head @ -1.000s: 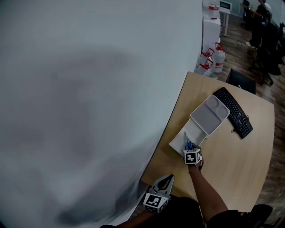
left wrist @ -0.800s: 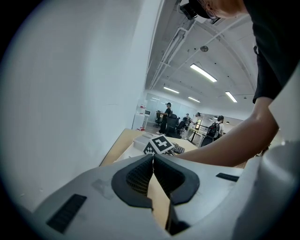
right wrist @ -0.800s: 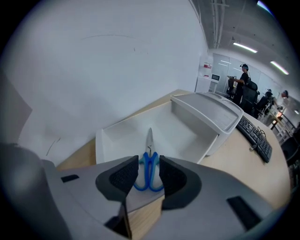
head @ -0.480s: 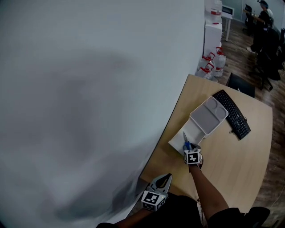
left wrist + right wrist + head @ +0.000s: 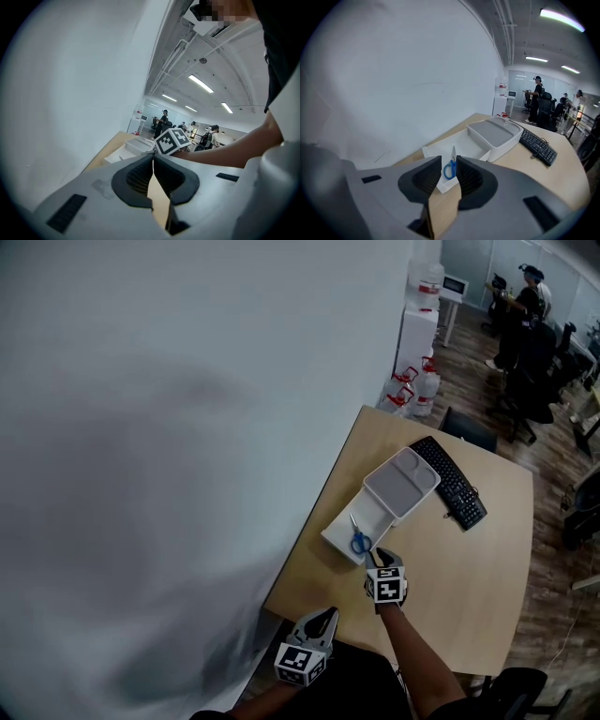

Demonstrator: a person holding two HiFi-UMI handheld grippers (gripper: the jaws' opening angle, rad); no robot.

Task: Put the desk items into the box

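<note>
The blue-handled scissors (image 5: 360, 540) lie in the near end of the open white box (image 5: 339, 532), blades pointing away. In the right gripper view the scissors (image 5: 449, 169) show beyond the gap between the jaws, inside the box (image 5: 466, 146). My right gripper (image 5: 376, 559) sits just behind the box's near corner; its jaws are closing, with nothing pressed between them. The box's lid (image 5: 401, 482) rests at the far end, grey inside up. My left gripper (image 5: 324, 615) hangs at the desk's near edge, its jaws (image 5: 153, 158) shut and empty.
A black keyboard (image 5: 454, 482) lies right of the lid on the wooden desk (image 5: 469, 559). A white wall (image 5: 169, 427) runs along the desk's left side. Water bottles (image 5: 417, 385) and a white cabinet (image 5: 418, 329) stand beyond the desk; people and chairs are farther back.
The right gripper has drawn back from the box and the scissors now lie in it, free of the jaws. The head view has shifted; the left gripper stays at the desk's edge.
</note>
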